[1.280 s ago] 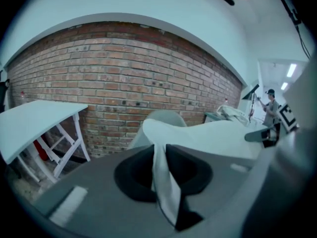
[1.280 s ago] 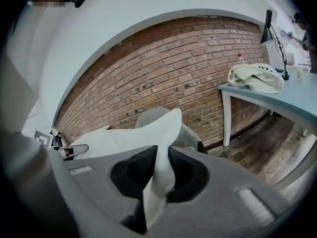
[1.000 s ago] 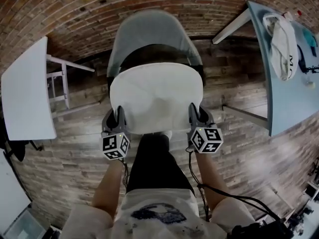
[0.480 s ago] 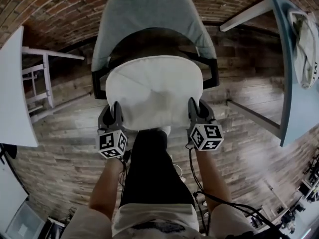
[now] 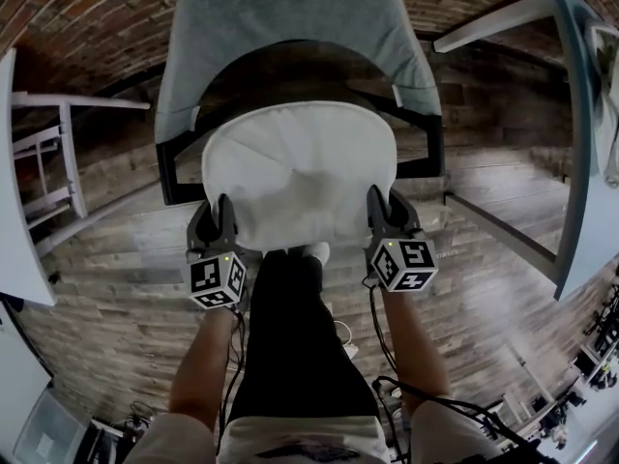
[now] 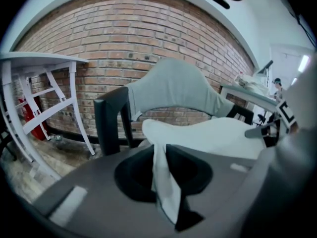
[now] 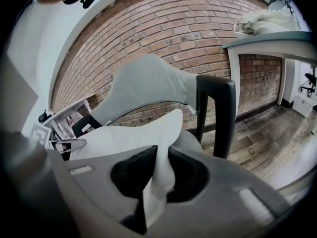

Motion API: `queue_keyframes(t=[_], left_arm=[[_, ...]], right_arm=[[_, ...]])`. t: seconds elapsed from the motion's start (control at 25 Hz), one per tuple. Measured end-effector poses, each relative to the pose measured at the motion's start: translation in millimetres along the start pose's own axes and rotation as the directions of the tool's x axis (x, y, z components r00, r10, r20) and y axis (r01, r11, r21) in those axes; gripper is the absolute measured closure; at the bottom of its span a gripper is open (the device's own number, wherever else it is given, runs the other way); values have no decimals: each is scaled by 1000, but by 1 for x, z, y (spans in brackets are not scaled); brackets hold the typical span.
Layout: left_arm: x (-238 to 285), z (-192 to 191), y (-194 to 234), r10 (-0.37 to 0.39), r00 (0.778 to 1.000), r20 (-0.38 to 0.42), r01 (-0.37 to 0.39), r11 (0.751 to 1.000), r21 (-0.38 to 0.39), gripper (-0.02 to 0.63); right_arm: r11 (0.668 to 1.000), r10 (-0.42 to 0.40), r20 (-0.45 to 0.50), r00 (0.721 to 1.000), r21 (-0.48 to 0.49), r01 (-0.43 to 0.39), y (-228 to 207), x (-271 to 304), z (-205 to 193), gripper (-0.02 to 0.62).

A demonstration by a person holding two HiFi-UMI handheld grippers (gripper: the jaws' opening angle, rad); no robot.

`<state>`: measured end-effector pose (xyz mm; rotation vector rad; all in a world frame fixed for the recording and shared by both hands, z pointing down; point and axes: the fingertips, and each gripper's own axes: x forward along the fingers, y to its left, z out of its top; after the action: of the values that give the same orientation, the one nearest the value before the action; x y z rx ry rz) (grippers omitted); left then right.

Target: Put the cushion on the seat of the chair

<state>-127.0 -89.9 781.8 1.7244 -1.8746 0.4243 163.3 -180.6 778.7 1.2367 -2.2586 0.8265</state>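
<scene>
A round white cushion (image 5: 302,174) hangs flat over the seat of a chair (image 5: 290,17) with a grey backrest and black armrests (image 5: 174,167). My left gripper (image 5: 217,222) is shut on the cushion's near left edge, and the pinched fabric (image 6: 163,182) shows between its jaws. My right gripper (image 5: 384,211) is shut on the near right edge, with white fabric (image 7: 156,187) squeezed between its jaws. In both gripper views the cushion (image 6: 218,135) (image 7: 133,133) lies in front of the grey backrest (image 6: 173,90) (image 7: 143,88). Whether it touches the seat I cannot tell.
A brick wall (image 5: 87,17) runs behind the chair. A white table (image 5: 19,191) stands at the left, a blue-grey table (image 5: 580,153) with a white cloth (image 5: 609,104) at the right. The person's dark trouser leg (image 5: 290,336) stands on the wooden floor (image 5: 484,288) right before the chair.
Both grippers have come down together with the cushion, which now sits lower between the chair's armrests. The chair looms larger in the head view.
</scene>
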Motion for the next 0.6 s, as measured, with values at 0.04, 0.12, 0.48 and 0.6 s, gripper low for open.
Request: queue_keyframes(t=[0.04,0.12,0.48,0.6], left_arm=[[3,-3,0,0,1000,-1,0,1000,0,555],[9,-9,1,1,1000,-3,-2,1000,-2,555],[30,-33,1,9,1000,-19,-9,1000,3,555],[35,-40,6,16,999,-29,-15,1000,8,552]], right_arm=[[1000,0,-2,1000,-2,0,-2,3,-2,548],[1000,0,-4,1000,-6,0,-5,9,-7,548],[1000,-4,-20,1000,-15,4,-22,26,-25,548],[1000,4,-23,1000,-5,-4,-28,31,-31,545]])
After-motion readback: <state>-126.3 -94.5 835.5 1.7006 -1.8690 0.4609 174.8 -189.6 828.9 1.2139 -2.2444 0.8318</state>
